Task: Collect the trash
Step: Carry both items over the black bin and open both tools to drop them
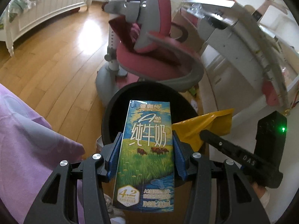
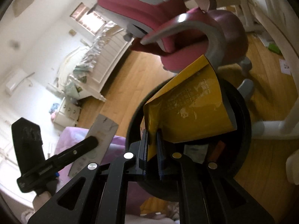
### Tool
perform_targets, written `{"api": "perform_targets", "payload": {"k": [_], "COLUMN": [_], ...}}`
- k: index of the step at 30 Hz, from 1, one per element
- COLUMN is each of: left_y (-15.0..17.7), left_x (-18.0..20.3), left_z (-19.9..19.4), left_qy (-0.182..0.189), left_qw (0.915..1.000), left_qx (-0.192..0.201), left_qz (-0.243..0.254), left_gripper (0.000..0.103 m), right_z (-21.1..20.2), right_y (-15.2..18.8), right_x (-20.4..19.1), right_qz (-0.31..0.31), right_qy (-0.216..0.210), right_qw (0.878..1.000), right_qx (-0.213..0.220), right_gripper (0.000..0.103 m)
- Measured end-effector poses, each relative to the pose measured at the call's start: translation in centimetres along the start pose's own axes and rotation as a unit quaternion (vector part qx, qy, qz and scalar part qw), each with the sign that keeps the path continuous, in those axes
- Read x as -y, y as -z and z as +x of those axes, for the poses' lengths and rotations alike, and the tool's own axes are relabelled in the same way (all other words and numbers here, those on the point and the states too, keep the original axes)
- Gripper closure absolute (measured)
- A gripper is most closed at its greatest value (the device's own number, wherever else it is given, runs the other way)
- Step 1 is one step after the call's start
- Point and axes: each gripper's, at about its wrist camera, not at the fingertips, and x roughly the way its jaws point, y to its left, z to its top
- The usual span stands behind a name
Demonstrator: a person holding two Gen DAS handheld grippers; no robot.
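My left gripper is shut on a blue and green milk carton, holding it upright above the black round trash bin. My right gripper is shut on a yellow plastic wrapper, held over the same bin. The wrapper and right gripper show at right in the left wrist view. The left gripper with the carton's pale side shows at left in the right wrist view. Some trash lies inside the bin.
A pink and grey chair stands just behind the bin on the wooden floor. A white bed is at far left, a white desk at right. Purple cloth lies near left.
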Motion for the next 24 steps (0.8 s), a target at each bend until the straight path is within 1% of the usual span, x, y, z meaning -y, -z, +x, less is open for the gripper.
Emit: {"api": "perform_targets", "payload": {"k": [1, 3, 7, 8, 9, 10, 11, 12, 13, 14, 16, 19, 21, 24], "left_y": [-0.1, -0.2, -0.3, -0.3, -0.4, -0.6, -0.7, -0.8, -0.8, -0.8, -1.0, -1.2, -1.1, -0.6], "left_x": [0.2, 0.5, 0.5, 0.7, 1.1, 1.5, 2.0, 2.3, 2.6, 2.9, 3.3, 3.5, 3.5, 3.3], "left_z": [0.1, 0.7, 2.1, 2.5, 2.8, 3.1, 3.4, 3.2, 3.0, 2.4, 1.6, 0.2, -1.4, -4.6], "left_qy": [0.005, -0.004, -0.006, -0.010, -0.025, -0.046, -0.071, -0.083, -0.089, -0.085, -0.073, -0.060, -0.047, -0.041], "left_qw": [1.0000, 1.0000, 0.9999, 0.9997, 0.9993, 0.9982, 0.9962, 0.9950, 0.9943, 0.9943, 0.9954, 0.9970, 0.9978, 0.9972], "left_qx": [0.002, -0.003, -0.015, -0.018, -0.021, -0.025, -0.025, -0.019, -0.008, 0.003, 0.007, 0.017, 0.033, 0.060], "left_qz": [0.002, 0.007, 0.005, 0.009, 0.018, 0.028, 0.043, 0.052, 0.059, 0.064, 0.062, 0.045, 0.032, 0.017], "left_gripper": [0.054, 0.054, 0.052, 0.051, 0.049, 0.043, 0.027, 0.014, 0.011, 0.011, 0.011, 0.011, 0.011, 0.011], "right_z": [0.4, 1.1, 2.1, 2.3, 2.3, 2.5, 2.7, 2.6, 2.3, 1.9, 1.1, 0.8, 0.5, 0.3], "right_y": [0.3, 0.5, 0.7, 0.6, 0.6, 0.5, 0.3, 0.0, -0.1, -0.1, -0.1, -0.3, -0.2, 0.1], "right_x": [0.2, 0.7, 1.4, 1.4, 1.3, 1.4, 1.7, 1.6, 1.9, 2.0, 2.1, 2.3, 2.1, 1.0], "right_qz": [0.002, 0.006, 0.014, 0.015, 0.015, 0.016, 0.018, 0.021, 0.027, 0.030, 0.025, 0.026, 0.029, 0.021], "right_qy": [0.000, 0.000, -0.002, -0.003, -0.003, -0.004, -0.001, 0.002, 0.005, 0.008, 0.008, 0.004, 0.001, -0.010], "right_qw": [1.000, 1.000, 1.000, 1.000, 0.999, 0.999, 0.999, 0.999, 0.999, 0.999, 1.000, 1.000, 1.000, 1.000], "right_qx": [-0.005, -0.013, -0.023, -0.026, -0.032, -0.037, -0.043, -0.044, -0.037, -0.024, -0.007, -0.009, -0.007, -0.009], "right_gripper": [0.093, 0.093, 0.093, 0.093, 0.093, 0.085, 0.074, 0.046, 0.032, 0.018, 0.018, 0.018, 0.018, 0.018]}}
